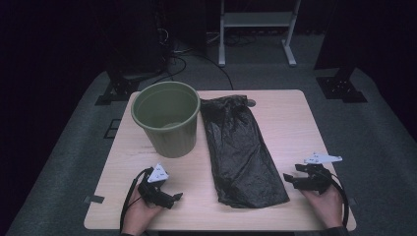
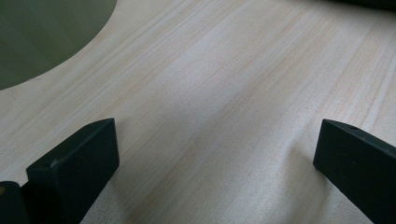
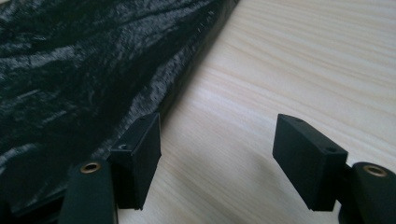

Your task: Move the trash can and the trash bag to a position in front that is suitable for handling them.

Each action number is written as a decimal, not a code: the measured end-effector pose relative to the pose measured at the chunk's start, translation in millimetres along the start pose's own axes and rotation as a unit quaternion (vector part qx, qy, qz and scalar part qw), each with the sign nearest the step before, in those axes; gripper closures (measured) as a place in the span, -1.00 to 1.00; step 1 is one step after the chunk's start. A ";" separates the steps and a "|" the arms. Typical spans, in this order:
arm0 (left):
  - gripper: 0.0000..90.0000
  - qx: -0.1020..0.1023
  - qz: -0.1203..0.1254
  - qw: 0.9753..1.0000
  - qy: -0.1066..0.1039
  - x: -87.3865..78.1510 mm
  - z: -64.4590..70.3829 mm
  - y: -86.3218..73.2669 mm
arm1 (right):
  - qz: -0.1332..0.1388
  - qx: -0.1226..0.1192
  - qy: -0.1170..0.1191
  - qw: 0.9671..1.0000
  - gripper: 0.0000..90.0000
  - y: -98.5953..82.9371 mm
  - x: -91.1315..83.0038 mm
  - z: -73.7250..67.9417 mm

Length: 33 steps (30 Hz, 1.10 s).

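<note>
My left gripper (image 1: pixel 169 198) rested on table (image 1: pixel 285 123) at 7 o'clock, jaws spread, nothing between them but bare wood; my right gripper (image 1: pixel 291 178) lay at 4 o'clock, jaws spread too, one jaw just beside edge of black bag (image 1: pixel 241 152). Bag lay flat at centre, running 12 to 6. Green bin (image 1: pixel 167 118) stood upright at 10 o'clock, touching bag's upper end

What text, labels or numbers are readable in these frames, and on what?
None readable.
Green bin: plain wall, no label or brand.
Black plastic bag: crinkled film, no print.
Wooden table: bare grain, no markings.
Left tongs and right tongs: black jaws, both open, and grey three-cornered plates carry a few dark dots, no lettering that can be made out.
</note>
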<state>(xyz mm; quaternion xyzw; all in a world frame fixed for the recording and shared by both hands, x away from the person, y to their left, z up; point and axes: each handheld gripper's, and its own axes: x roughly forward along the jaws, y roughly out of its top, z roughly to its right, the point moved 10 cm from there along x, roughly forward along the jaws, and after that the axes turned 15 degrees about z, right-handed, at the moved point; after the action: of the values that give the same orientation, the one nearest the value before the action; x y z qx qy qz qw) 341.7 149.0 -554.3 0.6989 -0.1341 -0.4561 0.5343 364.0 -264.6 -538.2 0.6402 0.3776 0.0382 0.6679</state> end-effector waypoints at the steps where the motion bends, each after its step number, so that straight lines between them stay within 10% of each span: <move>1: -1.00 0.000 0.000 1.000 0.000 0.0 0.0 0.0 | 0.003 0.002 0.005 1.000 -0.30 1.9 1.5 -2.6; 16: -1.00 -0.001 0.001 1.000 0.001 0.3 0.1 0.2 | -0.017 0.001 0.033 0.999 -0.13 3.4 24.3 -24.6; 26: -1.00 -0.001 0.001 1.000 0.002 0.6 -0.1 0.4 | -0.029 -0.039 0.037 0.998 0.92 -0.4 25.3 -32.9; 33: -1.00 -0.001 0.001 1.000 0.002 0.7 -0.1 0.4 | -0.032 -0.051 0.029 0.998 1.00 -0.8 23.5 -31.9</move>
<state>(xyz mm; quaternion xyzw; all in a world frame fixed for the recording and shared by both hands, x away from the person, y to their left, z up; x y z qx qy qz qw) 342.3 148.4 -554.2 0.6988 -0.1331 -0.4548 0.5359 362.8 -225.8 -546.3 0.5918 0.4147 0.0543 0.6891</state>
